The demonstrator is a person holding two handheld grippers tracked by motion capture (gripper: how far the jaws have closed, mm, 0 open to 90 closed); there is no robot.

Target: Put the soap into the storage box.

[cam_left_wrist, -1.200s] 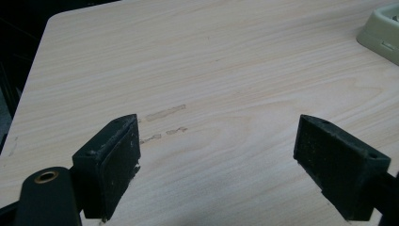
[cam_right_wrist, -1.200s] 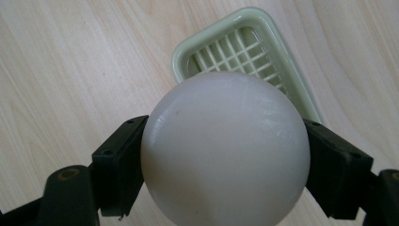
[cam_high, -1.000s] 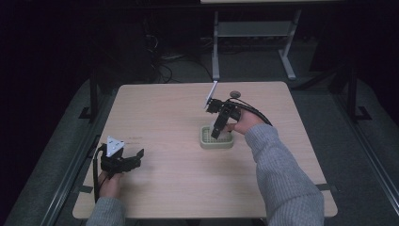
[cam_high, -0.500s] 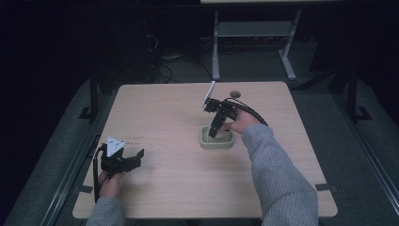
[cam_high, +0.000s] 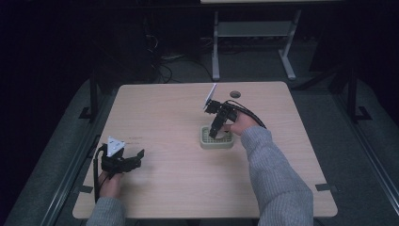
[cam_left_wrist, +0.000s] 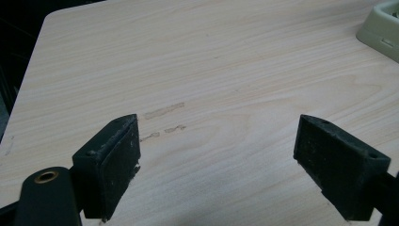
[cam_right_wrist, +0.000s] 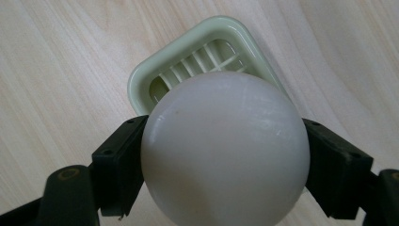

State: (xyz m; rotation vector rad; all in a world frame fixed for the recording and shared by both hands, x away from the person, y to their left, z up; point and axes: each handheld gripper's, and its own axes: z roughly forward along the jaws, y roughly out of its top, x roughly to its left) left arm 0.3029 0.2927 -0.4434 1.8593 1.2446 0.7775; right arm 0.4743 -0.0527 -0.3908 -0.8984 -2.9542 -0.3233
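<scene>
A white ball (cam_right_wrist: 223,146) sits between the two black jaws of my right gripper (cam_right_wrist: 223,160), which is shut on it. Right below the ball lies a pale green slatted tray (cam_right_wrist: 188,70), partly hidden by it. In the high view my right gripper (cam_high: 215,130) points down over that tray (cam_high: 205,141) near the table's middle. Near the front left corner my left gripper (cam_high: 136,157) rests low over the wood. Its jaws stand wide apart with bare tabletop (cam_left_wrist: 211,94) between them, and my left gripper (cam_left_wrist: 216,165) is open.
The pale green tray's corner (cam_left_wrist: 381,30) shows at the top right of the left gripper view. A round cable hole (cam_high: 235,94) sits near the table's far edge. Faint scuff marks (cam_left_wrist: 164,110) lie ahead of the left jaws. A metal stand (cam_high: 254,33) is beyond the table.
My right gripper has tipped a little further down over the green tray with the ball in it. The left gripper has stayed where it was.
</scene>
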